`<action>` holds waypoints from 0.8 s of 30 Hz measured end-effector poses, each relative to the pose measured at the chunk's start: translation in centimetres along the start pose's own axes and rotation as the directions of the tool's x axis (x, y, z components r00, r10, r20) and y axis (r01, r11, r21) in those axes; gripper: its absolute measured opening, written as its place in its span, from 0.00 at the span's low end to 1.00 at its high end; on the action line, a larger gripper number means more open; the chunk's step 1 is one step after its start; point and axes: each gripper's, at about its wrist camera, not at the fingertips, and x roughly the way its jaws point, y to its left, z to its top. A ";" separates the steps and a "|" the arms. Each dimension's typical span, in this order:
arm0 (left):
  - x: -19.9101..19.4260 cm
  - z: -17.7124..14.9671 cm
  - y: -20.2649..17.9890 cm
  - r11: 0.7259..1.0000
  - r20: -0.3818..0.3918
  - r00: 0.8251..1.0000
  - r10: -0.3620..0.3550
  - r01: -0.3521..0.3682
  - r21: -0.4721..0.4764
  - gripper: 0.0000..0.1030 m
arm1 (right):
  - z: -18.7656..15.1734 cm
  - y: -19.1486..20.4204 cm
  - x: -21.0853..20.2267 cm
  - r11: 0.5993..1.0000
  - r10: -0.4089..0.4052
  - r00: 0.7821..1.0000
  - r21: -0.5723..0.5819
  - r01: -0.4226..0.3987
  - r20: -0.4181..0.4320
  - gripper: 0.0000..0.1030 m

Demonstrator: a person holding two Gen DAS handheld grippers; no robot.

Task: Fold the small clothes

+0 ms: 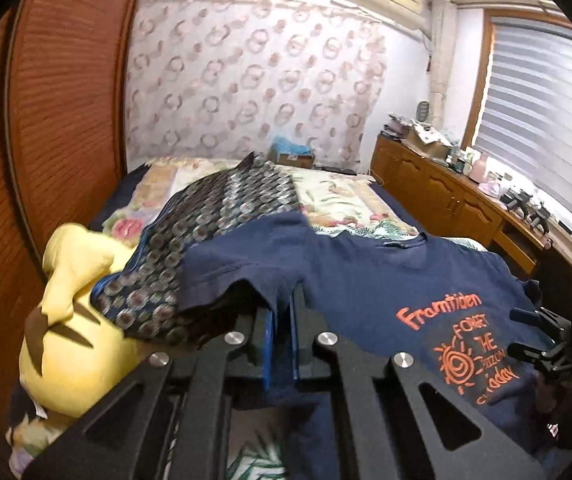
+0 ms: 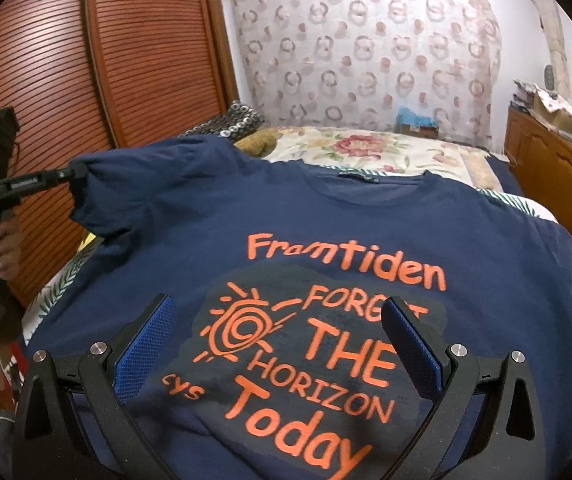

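Note:
A navy T-shirt [image 2: 325,220] with orange print lies face up on the bed; it also shows in the left wrist view [image 1: 365,276]. My left gripper [image 1: 282,304] is shut on the shirt's left sleeve and holds it lifted off the bed; in the right wrist view the left gripper [image 2: 74,174] pinches that sleeve at the far left. My right gripper [image 2: 278,344] is open and empty, hovering over the printed chest; it shows at the right edge of the left wrist view [image 1: 521,332].
A yellow plush toy [image 1: 70,312] and a dark patterned cloth [image 1: 214,224] lie left of the shirt. The floral bedspread [image 2: 365,148] extends behind. A wooden louvred wardrobe [image 2: 86,60] stands left, a cluttered wooden cabinet [image 1: 445,192] right.

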 end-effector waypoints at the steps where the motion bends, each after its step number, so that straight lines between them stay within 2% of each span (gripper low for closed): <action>1: 0.2 0.3 -0.6 1.000 -0.002 1.000 -0.006 0.006 0.007 0.03 | 0.0 -0.3 -0.1 1.000 -0.002 1.000 0.006 0.002 0.002 1.00; 6: 1.7 2.4 -4.9 0.995 -0.007 0.999 -0.054 0.054 0.085 0.03 | 0.0 -1.4 -0.6 0.999 -0.016 1.000 0.029 0.015 0.012 1.00; 8: 2.8 3.0 -6.8 0.990 -0.038 0.996 -0.078 0.082 0.118 0.03 | 0.1 -1.9 -1.0 0.999 -0.026 0.999 0.035 0.025 0.021 1.00; 11: 4.4 3.0 -10.1 0.973 -0.111 0.982 -0.152 0.168 0.156 0.14 | 0.4 -2.9 -1.7 0.998 -0.045 0.998 0.053 0.043 0.035 1.00; 14: 4.1 2.5 -11.6 0.959 -0.129 0.974 -0.189 0.211 0.187 0.25 | 0.6 -4.0 -2.3 0.995 -0.065 0.997 0.073 0.061 0.043 1.00; 16: 3.4 2.2 -11.9 0.960 -0.125 0.975 -0.184 0.206 0.192 0.33 | 0.6 -4.5 -2.5 0.994 -0.078 0.996 0.075 0.075 0.043 1.00; 20: 2.2 1.6 -10.7 0.969 -0.116 0.984 -0.134 0.155 0.193 0.41 | 1.0 -5.1 -2.7 0.994 -0.090 0.995 0.067 0.087 0.041 1.00; 22: 1.9 1.1 -9.8 0.974 -0.116 0.988 -0.102 0.123 0.189 0.47 | 1.2 -5.1 -2.6 0.995 -0.083 0.996 0.052 0.080 0.042 0.97; 24: 1.6 0.2 -8.6 0.980 -0.118 0.991 -0.070 0.090 0.178 0.48 | 1.8 -4.6 -2.3 0.998 -0.060 0.997 0.026 0.059 0.044 0.89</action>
